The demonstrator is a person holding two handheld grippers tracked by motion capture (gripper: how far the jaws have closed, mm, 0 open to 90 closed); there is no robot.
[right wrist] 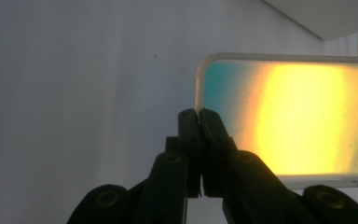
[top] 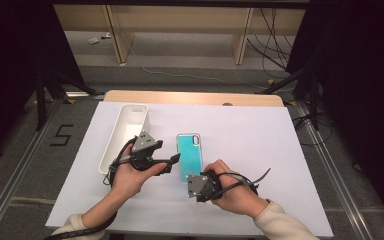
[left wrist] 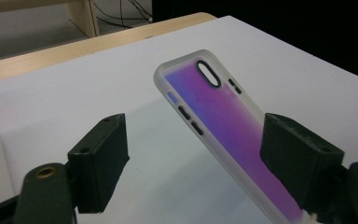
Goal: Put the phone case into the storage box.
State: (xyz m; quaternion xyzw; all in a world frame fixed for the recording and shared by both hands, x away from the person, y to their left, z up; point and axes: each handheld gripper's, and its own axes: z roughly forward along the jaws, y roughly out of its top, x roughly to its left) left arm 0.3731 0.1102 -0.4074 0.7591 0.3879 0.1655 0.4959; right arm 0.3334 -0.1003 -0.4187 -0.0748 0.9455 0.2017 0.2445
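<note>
A: Our phone case [top: 189, 156] lies flat mid-desk, long axis running away from us, camera cutout at the far end.

B: Glossy back, frosted rim. Right tool [top: 203, 181] pinches its near edge; left tool [top: 176, 159] gapes, clear of it.

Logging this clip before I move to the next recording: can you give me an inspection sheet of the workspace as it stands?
Surface: white sheet over a light wooden table, flat.
Job's things: glossy teal phone case with clear rim, lying on the sheet; its near edge is pinched by the right tool.
Clutter: long white plastic tray left of the case, appears empty.
Grippers: left tool open, jaws straddling the case's side, pads not pressing; right tool shut on the case's rim.
Cables: black cable trails from each tool; more cables on the floor behind.
Surroundings: grey floor, wooden legs beyond the table, dark stands at both sides.
</note>
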